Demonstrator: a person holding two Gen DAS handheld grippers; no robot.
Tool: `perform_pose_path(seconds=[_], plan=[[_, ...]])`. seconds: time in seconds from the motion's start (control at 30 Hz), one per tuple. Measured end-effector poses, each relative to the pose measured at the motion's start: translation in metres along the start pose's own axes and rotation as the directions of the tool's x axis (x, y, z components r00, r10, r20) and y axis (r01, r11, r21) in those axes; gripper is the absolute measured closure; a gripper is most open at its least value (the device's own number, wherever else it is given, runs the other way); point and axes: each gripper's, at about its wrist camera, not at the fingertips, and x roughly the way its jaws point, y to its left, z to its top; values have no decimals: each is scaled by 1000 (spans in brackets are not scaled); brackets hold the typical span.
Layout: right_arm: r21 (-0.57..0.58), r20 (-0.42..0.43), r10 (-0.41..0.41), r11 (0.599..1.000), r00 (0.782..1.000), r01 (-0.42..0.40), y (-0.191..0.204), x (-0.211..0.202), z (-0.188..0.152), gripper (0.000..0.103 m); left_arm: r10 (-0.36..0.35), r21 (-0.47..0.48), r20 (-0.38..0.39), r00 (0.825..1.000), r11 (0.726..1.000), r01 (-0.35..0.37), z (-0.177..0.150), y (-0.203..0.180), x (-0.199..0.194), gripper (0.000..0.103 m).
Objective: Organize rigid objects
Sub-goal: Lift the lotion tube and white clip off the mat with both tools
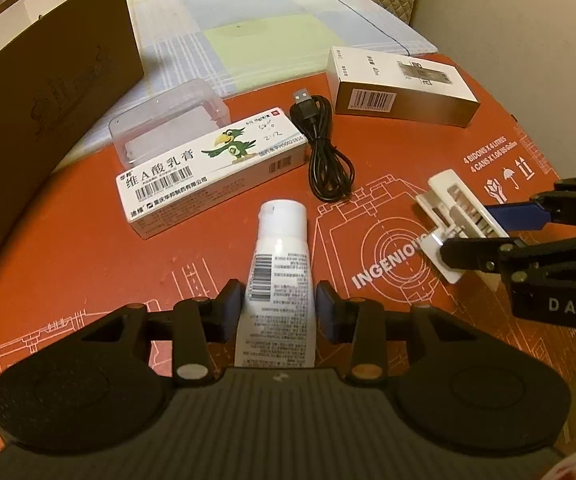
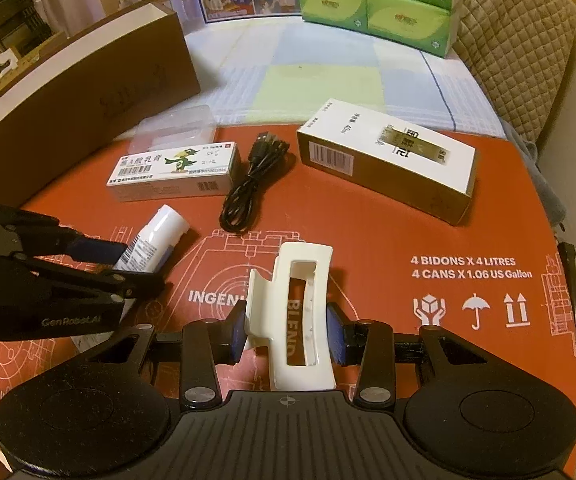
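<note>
Left gripper (image 1: 279,304): black two-finger tool with blue pads, angled steeply down; the jaws sit narrow, pads pressed on both sides of a white plastic tube with a barcode label (image 1: 274,276).
Right gripper (image 2: 288,332): matching black tool, also angled steeply down, to the right of the left one; blue pads clamped on a white plastic hair claw clip (image 2: 297,320).

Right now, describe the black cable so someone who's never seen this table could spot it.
On the red printed mat, look toward its far edge, between the long parrot box and the white-and-gold box. The USB cable lies there in a loose coil, the only black, floppy thing among them.
</note>
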Motion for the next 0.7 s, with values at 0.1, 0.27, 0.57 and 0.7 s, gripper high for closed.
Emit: perform_pose_path(seconds=[0.1,0.27,0.57,0.7], plan=[[4,3,-4,1000,1000,4,-2,-2,-1,66,10,17,-2,1000,1000,-10,2,-2,1,69],[0,17,0,1000,1000,0,-1,-6,1,66,9,4,3,1000,1000,-9,-1,0,-4,70],[-31,44,34,999,998,-33,7,-13,10,66,22,-45,46,999,999,-20,-3,9,-28,70],[-54,65,59,997,996,-56,15,-19,17,66,34,-84,78,996,996,-27,-5,17,-45,70]])
